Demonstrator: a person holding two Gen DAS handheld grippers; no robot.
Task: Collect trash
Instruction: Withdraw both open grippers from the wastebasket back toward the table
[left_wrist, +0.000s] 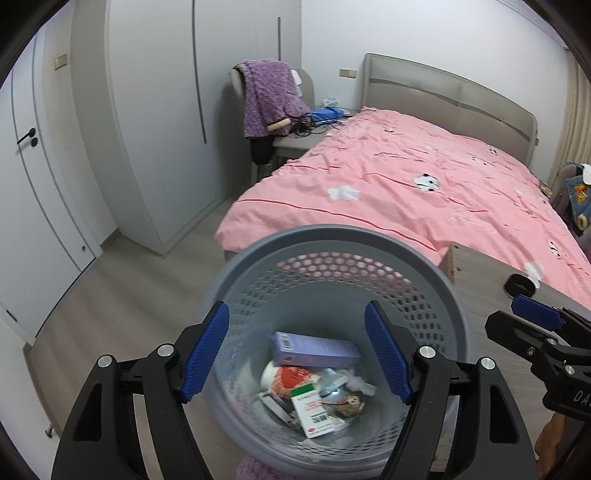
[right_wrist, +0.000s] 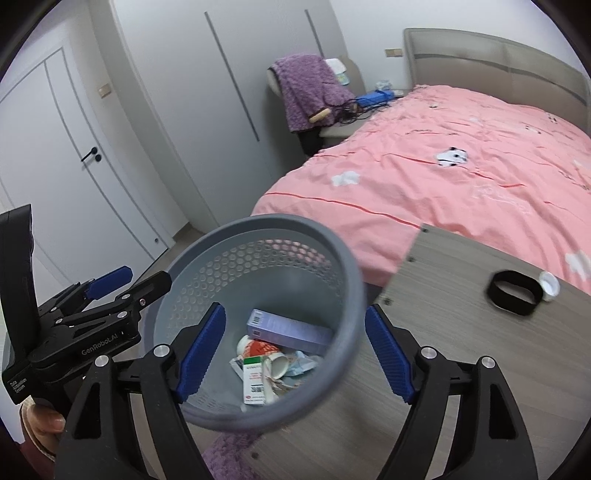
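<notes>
A grey perforated trash basket (left_wrist: 332, 243) stands beside a wooden table; it also shows in the right wrist view (right_wrist: 295, 229). Inside lie a purple box (left_wrist: 314, 349), a red-and-white paper cup (left_wrist: 284, 380), a white medicine box (left_wrist: 314, 410) and crumpled wrappers. My left gripper (left_wrist: 297, 354) is open and empty above the basket mouth. My right gripper (right_wrist: 295, 354) is open and empty over the basket's right rim and the table edge. A black ring (right_wrist: 515, 291) and a white cap (right_wrist: 548, 284) lie on the table.
The wooden table (right_wrist: 443, 369) stands right of the basket. A bed with a pink cover (left_wrist: 406, 184) is behind. A chair with a purple blanket (left_wrist: 269, 96), a wardrobe (left_wrist: 155, 110) and a door (left_wrist: 33, 166) are at the back left.
</notes>
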